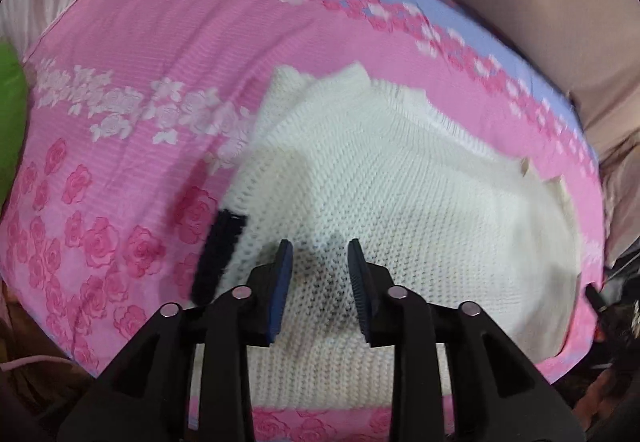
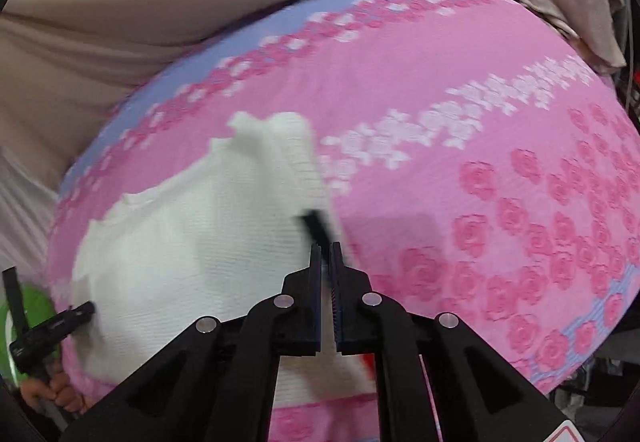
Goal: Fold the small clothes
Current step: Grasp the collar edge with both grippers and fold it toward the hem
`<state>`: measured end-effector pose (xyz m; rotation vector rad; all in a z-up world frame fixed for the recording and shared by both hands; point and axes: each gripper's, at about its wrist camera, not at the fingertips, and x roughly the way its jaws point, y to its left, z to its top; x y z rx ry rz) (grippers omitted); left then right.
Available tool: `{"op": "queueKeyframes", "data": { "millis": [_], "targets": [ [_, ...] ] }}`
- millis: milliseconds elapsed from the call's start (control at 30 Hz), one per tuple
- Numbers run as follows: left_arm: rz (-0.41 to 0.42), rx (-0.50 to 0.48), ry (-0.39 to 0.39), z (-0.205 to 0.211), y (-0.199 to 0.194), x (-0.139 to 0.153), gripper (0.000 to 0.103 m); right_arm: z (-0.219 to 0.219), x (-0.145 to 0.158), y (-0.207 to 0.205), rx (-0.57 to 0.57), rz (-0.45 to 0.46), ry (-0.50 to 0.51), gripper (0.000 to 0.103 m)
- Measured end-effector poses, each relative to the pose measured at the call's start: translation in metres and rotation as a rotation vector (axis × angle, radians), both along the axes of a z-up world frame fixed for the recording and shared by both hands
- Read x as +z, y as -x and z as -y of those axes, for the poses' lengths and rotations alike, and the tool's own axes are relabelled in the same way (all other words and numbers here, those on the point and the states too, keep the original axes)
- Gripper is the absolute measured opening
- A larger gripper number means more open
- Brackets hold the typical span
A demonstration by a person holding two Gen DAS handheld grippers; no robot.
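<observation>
Left tongs [image 1: 318, 274]: blue pads apart, hovering just above the cream knit, nothing between them.
Right tongs [image 2: 326, 270]: pads nearly together, no cloth clearly pinched; a dark strip at the tips, contact not certain.
Garment: small cream-white knitted sweater [image 1: 380, 194] with a dark navy ribbed cuff [image 1: 218, 254], lying partly folded on the bed, near its front edge.
Surface: pink rose-patterned bedsheet with a lilac border [image 1: 132, 54], sweater resting flat on it.
Beyond: beige draped cloth [image 2: 180, 2] behind the bed; green object [image 1: 10, 114] at the far left edge.
Step in hand, judged: releasing a fold and setting up the following one.
Doing it well: lift clear without snagging loose knit loops; pinch one layer at the hem or cuff edge; carry the fold over low and even; align edges before letting go.
</observation>
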<state>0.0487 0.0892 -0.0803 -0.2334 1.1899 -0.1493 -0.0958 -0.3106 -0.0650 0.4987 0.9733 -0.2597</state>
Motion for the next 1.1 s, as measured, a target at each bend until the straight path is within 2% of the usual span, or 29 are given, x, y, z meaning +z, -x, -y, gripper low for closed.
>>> {"op": "queueKeyframes", "data": {
  "millis": [67,133,233,333,400,467,533,600,667,733,833,867,900,933,967,1000,1033,1067,1100],
  "targets": [
    [0.038,0.042,0.004,-0.014,0.004,0.013,0.051,-0.052,0.009,-0.027,0.130,0.028,-0.015,0.006],
    [0.042,0.085,-0.011,-0.033,0.005,0.018,0.060,-0.099,0.011,-0.047,0.232,0.027,-0.005,0.005],
    [0.010,0.127,0.003,-0.059,0.010,0.012,0.061,-0.151,0.004,-0.076,0.364,-0.007,0.014,0.005],
    [-0.025,0.173,0.051,-0.080,0.020,0.001,0.061,-0.188,-0.003,-0.095,0.451,-0.032,0.068,0.005],
    [-0.040,0.184,0.091,-0.086,0.026,-0.001,0.066,-0.204,-0.020,-0.109,0.492,-0.077,0.091,0.005],
    [-0.026,0.188,0.136,-0.089,0.029,0.002,0.074,-0.217,-0.057,-0.118,0.524,-0.215,0.146,0.005],
    [-0.003,0.193,0.141,-0.089,0.030,0.005,0.084,-0.220,-0.062,-0.115,0.533,-0.185,0.190,0.003],
    [-0.003,0.191,0.140,-0.088,0.028,0.001,0.084,-0.223,-0.051,-0.117,0.513,-0.222,0.193,0.003],
    [-0.036,0.193,0.125,-0.084,0.022,-0.010,0.084,-0.224,-0.030,-0.116,0.500,-0.164,0.151,0.003],
    [-0.070,0.198,0.128,-0.080,0.017,-0.021,0.084,-0.230,-0.025,-0.119,0.511,-0.156,0.160,0.003],
    [-0.147,0.220,0.148,-0.076,0.006,-0.047,0.085,-0.241,-0.061,-0.131,0.539,-0.275,0.181,0.001],
    [-0.144,0.234,0.161,-0.076,0.005,-0.052,0.092,-0.242,-0.061,-0.131,0.530,-0.232,0.184,0.001],
    [-0.120,0.245,0.162,-0.074,0.005,-0.051,0.093,-0.243,-0.062,-0.131,0.533,-0.235,0.190,0.001],
    [-0.114,0.250,0.141,-0.070,0.004,-0.050,0.090,-0.244,-0.061,-0.132,0.531,-0.241,0.194,0.001],
    [-0.107,0.235,0.110,-0.064,0.001,-0.048,0.076,-0.245,-0.061,-0.132,0.534,-0.242,0.201,0.001],
    [-0.091,0.211,0.137,-0.060,0.000,-0.045,0.059,-0.247,-0.061,-0.131,0.541,-0.237,0.208,0.001],
    [-0.097,0.166,0.206,-0.056,-0.003,-0.044,0.032,-0.247,-0.061,-0.131,0.547,-0.230,0.213,0.001],
    [-0.128,0.158,0.226,-0.050,-0.006,-0.041,0.027,-0.246,-0.062,-0.130,0.548,-0.219,0.208,0.001],
    [-0.103,0.165,0.226,-0.045,-0.006,-0.031,0.025,-0.244,-0.062,-0.128,0.544,-0.206,0.192,0.001]
  ]
}}
